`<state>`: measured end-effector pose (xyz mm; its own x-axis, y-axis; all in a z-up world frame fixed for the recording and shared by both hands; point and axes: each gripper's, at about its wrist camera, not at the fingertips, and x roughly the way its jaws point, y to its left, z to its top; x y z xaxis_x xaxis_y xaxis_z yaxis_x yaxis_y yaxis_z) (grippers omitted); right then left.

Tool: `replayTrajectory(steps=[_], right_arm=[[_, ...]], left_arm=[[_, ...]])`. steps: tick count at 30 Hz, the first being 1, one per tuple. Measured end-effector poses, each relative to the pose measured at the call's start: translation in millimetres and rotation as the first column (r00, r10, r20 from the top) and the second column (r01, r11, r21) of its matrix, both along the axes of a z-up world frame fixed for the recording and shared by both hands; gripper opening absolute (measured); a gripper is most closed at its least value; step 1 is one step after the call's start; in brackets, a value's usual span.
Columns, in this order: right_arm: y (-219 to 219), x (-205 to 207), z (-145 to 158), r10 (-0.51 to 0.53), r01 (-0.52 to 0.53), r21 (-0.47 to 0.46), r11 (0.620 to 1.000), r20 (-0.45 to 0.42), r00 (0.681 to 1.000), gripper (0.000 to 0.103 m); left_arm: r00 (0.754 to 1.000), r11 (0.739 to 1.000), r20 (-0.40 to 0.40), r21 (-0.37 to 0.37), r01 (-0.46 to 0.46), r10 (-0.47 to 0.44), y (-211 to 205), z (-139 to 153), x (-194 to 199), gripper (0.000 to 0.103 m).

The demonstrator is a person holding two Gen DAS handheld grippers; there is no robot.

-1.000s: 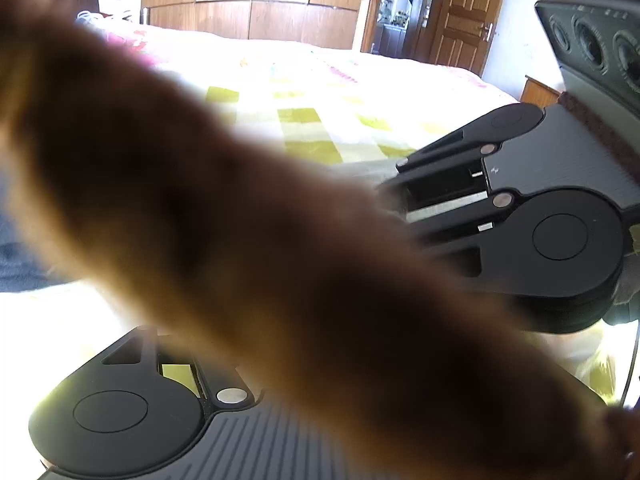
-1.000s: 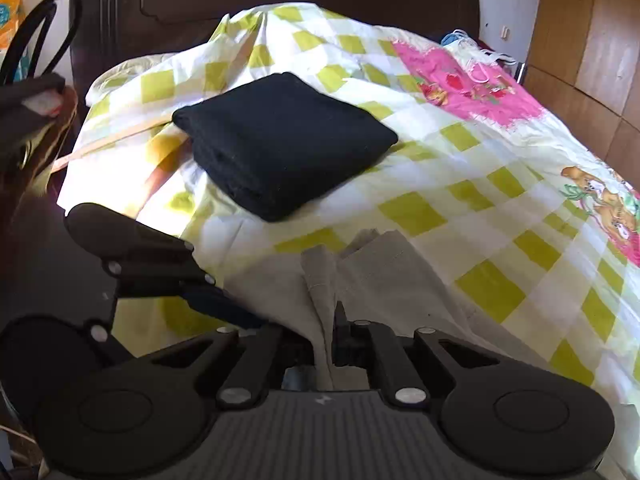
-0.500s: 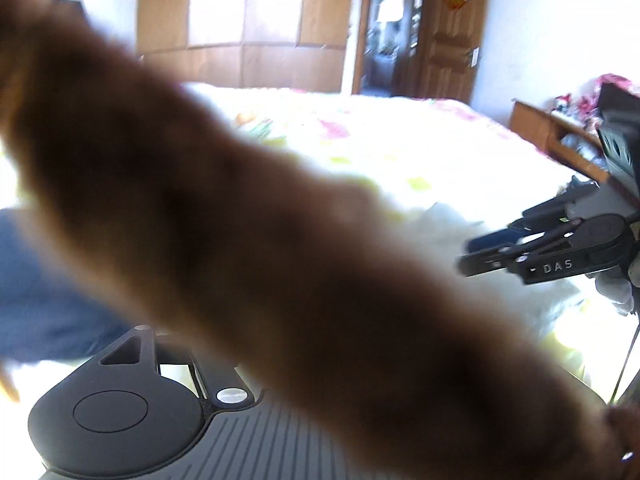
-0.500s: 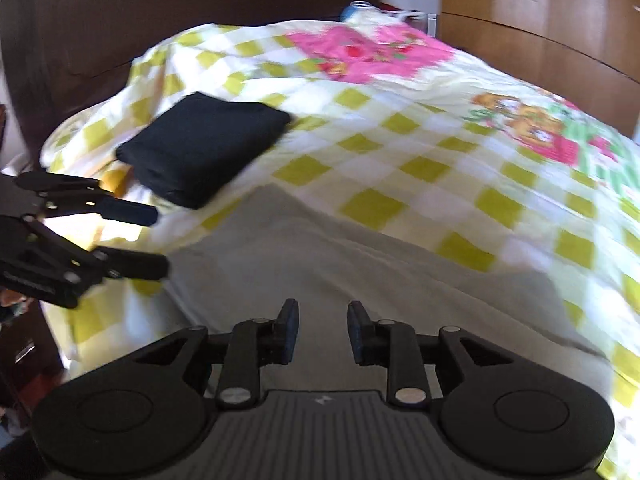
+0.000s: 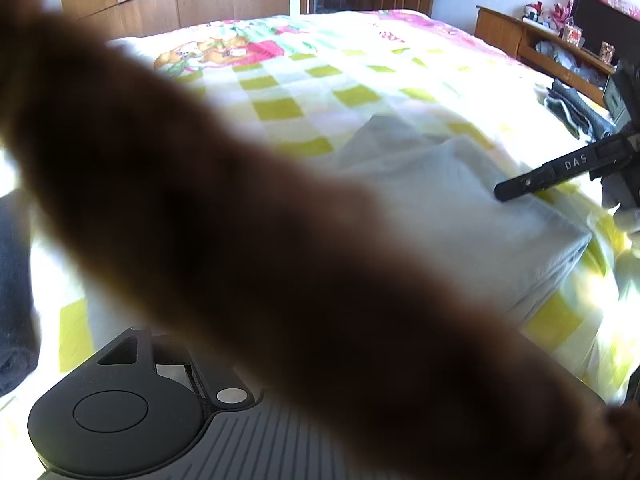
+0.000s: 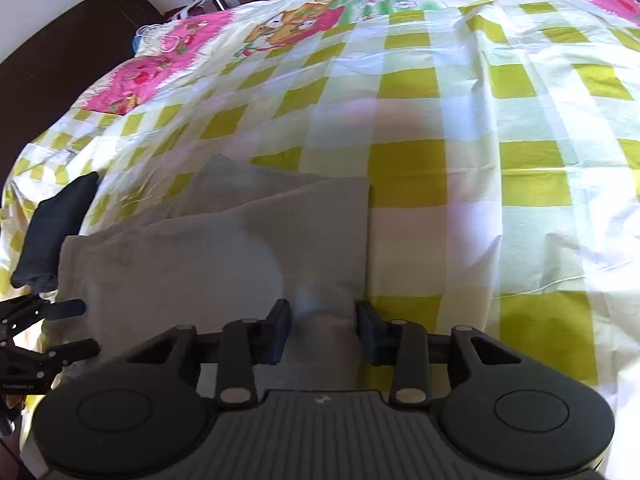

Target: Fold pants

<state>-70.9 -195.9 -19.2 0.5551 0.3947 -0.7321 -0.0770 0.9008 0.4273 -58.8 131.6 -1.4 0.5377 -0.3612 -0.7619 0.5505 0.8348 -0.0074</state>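
Grey pants lie folded flat on the checked bedsheet. In the right wrist view my right gripper is open, its jaws apart over the pants' near right corner. My left gripper shows at the left edge of that view, open and empty beside the pants' left end. In the left wrist view a blurred brown strip covers most of the frame and hides the left fingertips; the pants lie beyond it, with a right gripper finger above their right side.
A folded dark garment lies on the bed left of the pants. A dark headboard stands at the far left. A wooden shelf unit and more dark clothes are beside the bed. Wardrobe and door are behind.
The right gripper let go of the pants, opened and moved along them to the near right corner. The pants now lie flat and folded. The left gripper drew away from the right one.
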Motion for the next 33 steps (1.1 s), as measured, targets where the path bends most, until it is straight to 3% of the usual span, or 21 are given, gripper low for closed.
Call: replayTrajectory(steps=[8,12,16,18,19,20,22,26,30,33], right_arm=[[-35,-10,-12,0.004,-0.001,0.198,0.980,-0.018,1.000,0.055],[-24,-11,-11,0.083,-0.082,0.179,0.980,0.001,0.997,0.056],[-24,-8,-16,0.102,-0.096,0.242,0.965,-0.011,0.995,0.057],[-24,-4,-18,0.099,-0.092,0.282,0.955,-0.011,0.995,0.050],[-22,-1,-21,0.089,-0.079,0.301,0.950,-0.022,0.996,0.038],[-17,3,-24,0.086,-0.070,0.305,0.950,-0.042,0.995,0.026],[-12,5,-21,0.078,-0.066,0.280,0.958,-0.032,0.996,0.023],[-26,-3,-6,0.007,-0.009,0.267,0.964,0.007,1.000,0.020],[-47,-18,4,-0.048,0.041,0.195,0.980,0.033,0.998,0.020],[-72,-28,6,-0.127,0.122,0.193,0.974,0.017,0.992,0.020]], left_arm=[[0.993,0.999,0.112,-0.020,-0.034,0.036,-46,4,14,0.072],[0.990,0.995,0.102,0.015,-0.104,0.101,-66,-11,34,0.072],[0.989,0.991,0.080,0.036,-0.129,0.126,-76,-21,40,0.072],[0.989,0.991,0.082,0.045,-0.124,0.120,-80,-20,39,0.072],[0.990,0.991,0.079,0.047,-0.122,0.118,-81,-19,38,0.072],[0.990,0.991,0.079,0.052,-0.125,0.120,-82,-19,37,0.072],[0.989,0.990,0.077,0.056,-0.130,0.126,-84,-19,36,0.072],[0.989,0.991,0.070,0.041,-0.131,0.128,-94,-17,32,0.072],[0.991,0.997,0.121,0.053,-0.058,0.051,-119,-17,19,0.072],[0.991,0.999,0.132,0.048,-0.025,0.018,-133,-17,13,0.072]])
